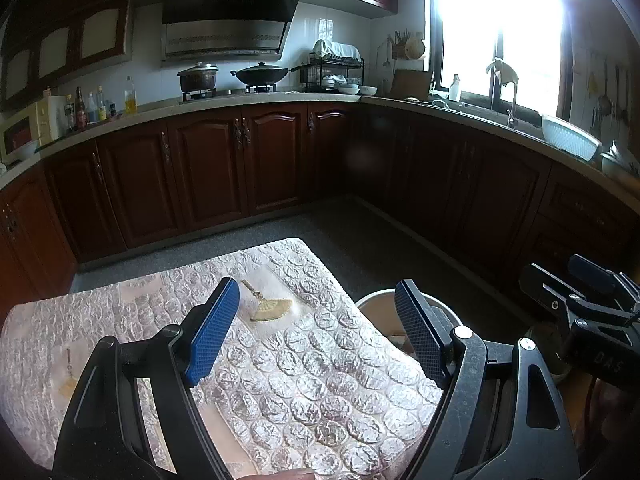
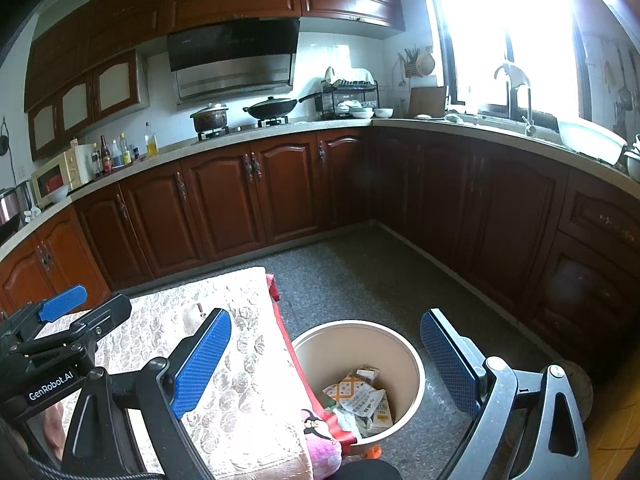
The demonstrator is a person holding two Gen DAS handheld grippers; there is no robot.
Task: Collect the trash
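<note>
Beige bin (image 2: 412, 364), blue-padded gripper (image 2: 326, 354)

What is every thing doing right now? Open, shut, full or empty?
Left hand-held gripper: open, holding nothing.
Right hand-held gripper: open, holding nothing.
Bin: no lid, paper trash at the bottom.
Table cover: spread flat, no trash on it.
Pot: lid on.
Wok: lid on.
Cupboard doors: shut.

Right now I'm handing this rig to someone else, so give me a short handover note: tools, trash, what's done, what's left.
Left tool: open, empty, over the covered table.
Right tool: open, empty, above the bin on the floor beside the table.
Done: packets and wrappers already lie in the bin.
Left: one small fan-shaped piece remains on the table, just ahead of the left tool. Pick it up and drop it in the bin.
</note>
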